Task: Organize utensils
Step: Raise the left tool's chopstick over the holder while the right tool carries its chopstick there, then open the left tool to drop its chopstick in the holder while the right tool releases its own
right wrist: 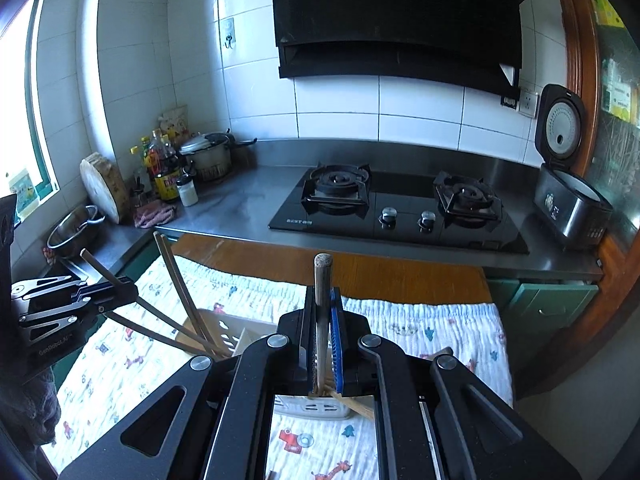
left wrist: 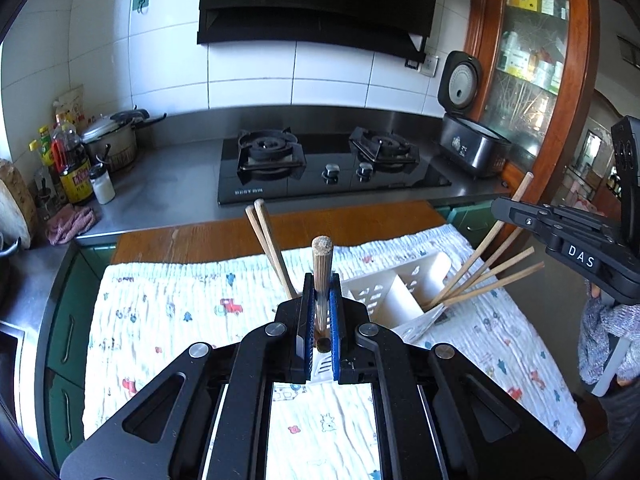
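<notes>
Left wrist view: your left gripper (left wrist: 321, 312) is clenched on one chopstick (left wrist: 322, 268), your right gripper (right wrist: 321, 320) on another (right wrist: 321, 292), both above the white holder (left wrist: 394, 292). Several chopsticks (left wrist: 486, 276) already stand inside; these two remain.

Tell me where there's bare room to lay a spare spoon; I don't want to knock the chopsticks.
Free: the printed cloth left of the white plastic utensil caddy, and the steel counter between the bottles and black gas hob. Crowded: the caddy, bristling with wooden chopsticks.
</notes>
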Motion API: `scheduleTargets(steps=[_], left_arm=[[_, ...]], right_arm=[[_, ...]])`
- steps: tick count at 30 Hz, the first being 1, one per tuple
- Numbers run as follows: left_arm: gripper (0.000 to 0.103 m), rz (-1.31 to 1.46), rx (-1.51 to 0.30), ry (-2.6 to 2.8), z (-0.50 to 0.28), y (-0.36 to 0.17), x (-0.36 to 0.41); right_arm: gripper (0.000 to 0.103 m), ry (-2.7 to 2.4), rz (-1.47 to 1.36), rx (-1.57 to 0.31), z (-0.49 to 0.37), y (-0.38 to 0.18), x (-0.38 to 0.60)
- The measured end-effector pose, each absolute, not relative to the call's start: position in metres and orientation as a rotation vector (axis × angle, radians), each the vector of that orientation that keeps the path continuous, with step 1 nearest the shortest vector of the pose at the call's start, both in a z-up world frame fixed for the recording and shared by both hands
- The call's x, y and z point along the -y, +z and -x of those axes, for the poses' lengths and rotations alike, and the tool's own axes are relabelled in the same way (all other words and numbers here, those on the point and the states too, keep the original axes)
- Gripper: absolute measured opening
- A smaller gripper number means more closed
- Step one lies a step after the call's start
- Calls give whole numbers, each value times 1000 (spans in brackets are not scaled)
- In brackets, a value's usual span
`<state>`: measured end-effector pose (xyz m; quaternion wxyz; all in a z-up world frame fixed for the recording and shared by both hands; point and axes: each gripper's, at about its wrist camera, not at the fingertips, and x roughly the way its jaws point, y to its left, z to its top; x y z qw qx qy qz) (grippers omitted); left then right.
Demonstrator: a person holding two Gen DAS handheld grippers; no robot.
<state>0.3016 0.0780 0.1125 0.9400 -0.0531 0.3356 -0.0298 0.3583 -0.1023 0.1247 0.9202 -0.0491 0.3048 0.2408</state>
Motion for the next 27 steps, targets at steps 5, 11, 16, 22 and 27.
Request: scheduleTargets(steps=[5, 11, 16, 22, 27], left_arm=[[5, 103, -699, -62, -303, 107, -77], [6, 107, -709, -59, -305, 105, -78], [7, 117, -714, -62, -305, 104, -81], [7, 120, -689, -68, -299, 110, -81], [12, 120, -650, -73, -286, 122, -80]], right_arm=[[7, 497, 97, -647, -362, 117, 103], [7, 497, 94, -659, -362, 113, 104], [7, 497, 93, -658, -362, 113, 104], [16, 498, 93, -630, -353, 122, 107], [29, 493, 96, -593, -339, 134, 112]])
